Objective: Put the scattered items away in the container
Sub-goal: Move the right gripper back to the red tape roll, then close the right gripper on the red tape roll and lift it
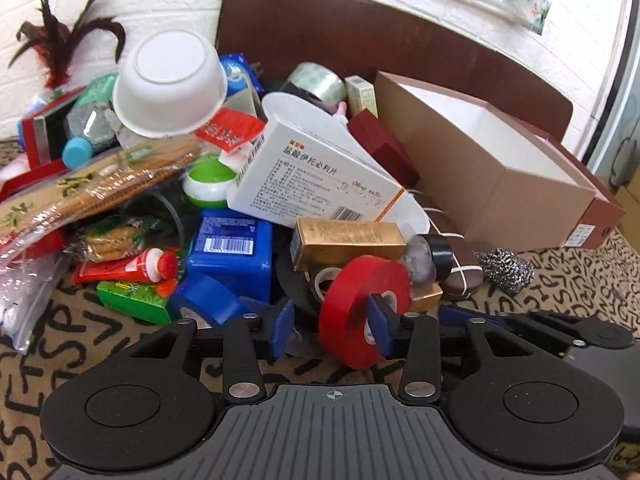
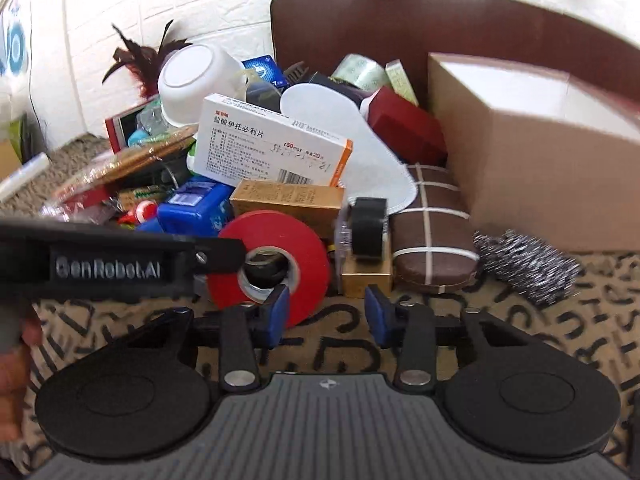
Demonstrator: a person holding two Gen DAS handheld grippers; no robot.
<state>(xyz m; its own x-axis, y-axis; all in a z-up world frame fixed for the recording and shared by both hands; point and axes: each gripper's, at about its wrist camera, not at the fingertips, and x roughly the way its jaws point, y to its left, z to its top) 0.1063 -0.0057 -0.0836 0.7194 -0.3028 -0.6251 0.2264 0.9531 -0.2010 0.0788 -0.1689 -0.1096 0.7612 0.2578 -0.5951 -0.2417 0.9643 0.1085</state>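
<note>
A red tape roll [image 1: 360, 308] stands on edge at the front of a heap of scattered items. My left gripper [image 1: 332, 324] is open around it: the right finger [image 1: 380, 322] sits inside the roll's core and the left finger [image 1: 282, 326] stands apart on its left. The roll also shows in the right wrist view [image 2: 280, 252] with the left gripper's finger reaching into its hole. My right gripper [image 2: 326, 316] is open and empty just right of the roll. An open brown cardboard box [image 1: 492, 168] with a white inside stands at the right, also in the right wrist view [image 2: 532, 148].
The heap holds a white medicine box [image 1: 316, 172], a gold box [image 1: 348, 240], a blue container [image 1: 232, 248], a white bowl [image 1: 168, 84], a black tape roll [image 2: 368, 228] and a brown checked pouch [image 2: 432, 236]. A steel scourer [image 2: 528, 264] lies by the box. A brown chair back [image 1: 360, 32] stands behind.
</note>
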